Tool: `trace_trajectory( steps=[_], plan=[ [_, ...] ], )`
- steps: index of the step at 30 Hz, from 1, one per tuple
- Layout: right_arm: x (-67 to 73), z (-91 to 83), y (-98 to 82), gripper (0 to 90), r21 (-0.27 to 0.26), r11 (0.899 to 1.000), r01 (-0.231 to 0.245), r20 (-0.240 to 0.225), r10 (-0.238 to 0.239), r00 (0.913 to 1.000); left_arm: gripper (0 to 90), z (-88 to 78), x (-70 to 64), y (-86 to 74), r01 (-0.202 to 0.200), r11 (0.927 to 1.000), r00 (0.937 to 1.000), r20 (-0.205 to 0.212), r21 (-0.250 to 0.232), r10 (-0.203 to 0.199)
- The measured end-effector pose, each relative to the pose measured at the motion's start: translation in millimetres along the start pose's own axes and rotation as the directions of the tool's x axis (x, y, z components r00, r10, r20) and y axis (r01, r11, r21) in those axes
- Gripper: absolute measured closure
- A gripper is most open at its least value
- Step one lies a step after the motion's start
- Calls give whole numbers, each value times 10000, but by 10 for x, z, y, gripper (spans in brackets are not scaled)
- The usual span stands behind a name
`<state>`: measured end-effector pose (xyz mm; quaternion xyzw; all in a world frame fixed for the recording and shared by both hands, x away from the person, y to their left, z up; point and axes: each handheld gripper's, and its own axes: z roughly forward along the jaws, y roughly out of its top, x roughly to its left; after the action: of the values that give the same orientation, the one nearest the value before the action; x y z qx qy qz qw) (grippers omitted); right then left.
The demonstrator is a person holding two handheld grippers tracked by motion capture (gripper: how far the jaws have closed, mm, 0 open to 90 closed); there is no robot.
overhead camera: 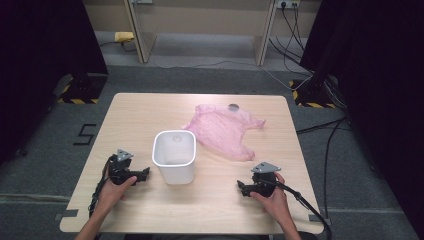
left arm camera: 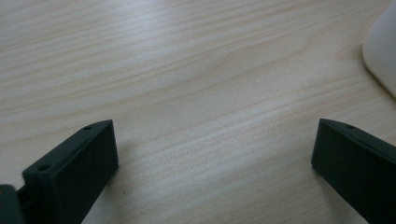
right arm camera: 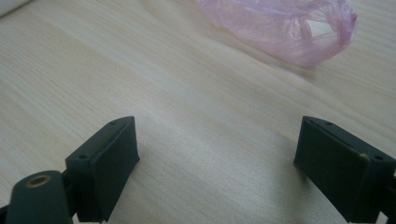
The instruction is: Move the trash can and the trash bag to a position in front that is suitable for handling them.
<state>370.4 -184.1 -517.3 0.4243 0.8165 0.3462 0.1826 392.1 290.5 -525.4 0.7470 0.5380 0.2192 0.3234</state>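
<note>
While both hands rest at the near edge of the tabletop [overhead camera: 150, 107], nothing in the work looks begun. The left tongs [overhead camera: 146, 172] lie low on the wood at the near left, jaws spread wide with bare wood between them in the left gripper view, and point toward the bin [overhead camera: 173, 156], whose white wall [left arm camera: 382, 51] shows at the right edge of that view. The right tongs [overhead camera: 240, 187] sit at the near right, also spread and holding nothing; in the right gripper view their jaws frame bare wood, with the bag [right arm camera: 285, 28] farther off.

Just past the left tongs, the bin stands upright near the middle of the tabletop, open and unlined. Beyond it and to the right, the pink bag [overhead camera: 225, 129] lies flat and crumpled, its near-left edge close to the bin; whether they touch I cannot tell. At the bag's far edge sits a small dark round thing [overhead camera: 233, 106] I cannot identify.

My reading is that the bag is meant to line the bin. If so, everything is left: reaching the bag, pinching it, opening its mouth, and fitting it over the rim.
</note>
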Motion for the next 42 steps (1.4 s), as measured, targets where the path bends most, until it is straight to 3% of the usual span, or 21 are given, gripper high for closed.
trace_trajectory(
  steps=[8,9,11,12,14,19,22,24,32,33,37,39,40,41,42],
  plan=[
    [-19,-8,19,166,82,9998,-199,159,198,9997,0,2,2,2,-37,10000,10000,18,2,37],
    [-44,-24,47,166,-146,9985,-536,264,539,9982,0,3,3,3,-53,10000,10000,27,2,53],
    [-55,-32,59,166,-310,9980,-547,326,557,9979,0,3,3,3,-54,10000,10000,29,5,54],
    [-81,-56,99,176,-692,9959,-583,610,626,9962,0,3,3,3,-52,10000,10000,28,2,52],
    [-106,-58,136,185,-1024,9926,-659,738,737,9945,0,3,2,3,-52,10000,10000,23,0,52],
    [-121,-46,191,190,-1172,9921,-454,879,559,9946,0,3,2,4,-58,10000,10000,21,4,58],
    [-148,-16,311,188,-1359,9899,-397,1079,546,9927,0,5,1,6,-66,10000,10000,24,1,66],
    [-149,12,406,191,-1556,9867,-473,978,631,9932,0,5,1,6,-66,10000,10000,28,0,66],
    [-39,193,662,209,-1575,9873,187,926,-41,9957,0,8,0,7,-95,10000,9999,68,-5,95],
    [3,299,721,251,-1411,9884,555,803,-445,9958,0,10,-1,9,-117,9999,9999,84,-7,118],
    [75,463,800,387,-950,9888,1151,416,-1116,9929,0,13,-2,12,-150,9999,9998,126,-13,150],
    [92,519,817,430,-840,9886,1249,354,-1223,9919,0,15,-4,14,-204,9998,9996,180,-17,204],
    [97,607,819,505,-544,9878,1460,381,-1440,9888,0,15,-7,14,-256,9997,9994,228,-11,256],
    [97,607,819,505,-544,9878,1460,381,-1440,9888,0,15,-7,14,-256,9997,9994,228,-11,256],
    [86,679,796,548,-124,9887,1491,381,-1485,9882,0,14,-11,14,-309,9995,9991,284,-17,309]
  ],
)
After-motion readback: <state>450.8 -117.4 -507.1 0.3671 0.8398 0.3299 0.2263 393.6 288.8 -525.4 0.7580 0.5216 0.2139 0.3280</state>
